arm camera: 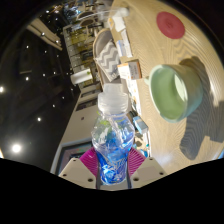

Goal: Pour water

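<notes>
One water bottle (113, 135) sits pinched in the gripper (111, 166), with one green cup (170, 92) on the wooden table (148, 35).

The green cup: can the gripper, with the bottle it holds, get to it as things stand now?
Probably yes. The gripper is shut on the water bottle, and the green cup stands on the wooden table just beyond the bottle's cap. Nothing stands between the cap and the cup's open mouth.
</notes>
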Tool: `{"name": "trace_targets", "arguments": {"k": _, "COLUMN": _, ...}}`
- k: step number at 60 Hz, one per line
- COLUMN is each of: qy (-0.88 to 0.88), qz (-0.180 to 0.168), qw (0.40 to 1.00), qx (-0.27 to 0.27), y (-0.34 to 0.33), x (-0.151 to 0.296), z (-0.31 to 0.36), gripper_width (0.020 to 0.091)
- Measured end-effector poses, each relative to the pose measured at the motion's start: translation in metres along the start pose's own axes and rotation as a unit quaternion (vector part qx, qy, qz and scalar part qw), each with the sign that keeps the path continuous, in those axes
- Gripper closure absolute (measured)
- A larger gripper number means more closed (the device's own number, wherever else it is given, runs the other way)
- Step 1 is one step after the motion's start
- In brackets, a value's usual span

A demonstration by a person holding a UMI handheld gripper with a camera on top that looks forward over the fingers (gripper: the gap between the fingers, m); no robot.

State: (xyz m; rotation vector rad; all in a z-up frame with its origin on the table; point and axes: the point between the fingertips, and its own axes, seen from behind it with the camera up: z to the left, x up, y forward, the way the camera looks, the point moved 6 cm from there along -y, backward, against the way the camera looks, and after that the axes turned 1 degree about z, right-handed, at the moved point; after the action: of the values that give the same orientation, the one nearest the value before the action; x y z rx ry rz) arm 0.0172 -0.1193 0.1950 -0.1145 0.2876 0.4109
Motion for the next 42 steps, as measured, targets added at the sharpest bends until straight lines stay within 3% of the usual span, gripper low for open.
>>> {"name": "trace_targets", "arguments": {"k": 9, "qy": -0.227, "qz": 0.012, "qw": 0.973, "qx": -0.04, "y": -0.033, "x": 0.014, "z": 0.05, "gripper_width": 0.0767}}
{"name": "trace_targets", "arguments": {"k": 25, "qy": -0.599, "qz": -0.073, "qw": 0.79, "qx": -0.108, "y": -0.076, "x": 0.094, "z": 0.143, "gripper_width": 0.0765}}
{"name": "trace_targets", "arguments": {"k": 34, "qy": -0.717, "qz": -0.098, "qw": 0.667, "qx": -0.175, "y": -0.097, "x": 0.153, "z": 0.123, "gripper_width": 0.0765}}
{"name": "trace_targets", "arguments": {"k": 42, "qy": -0.751, "qz": -0.092, "qw": 0.612, "qx": -0.228, "y": -0.114, "x": 0.198, "z": 0.077, "gripper_width": 0.0764}}
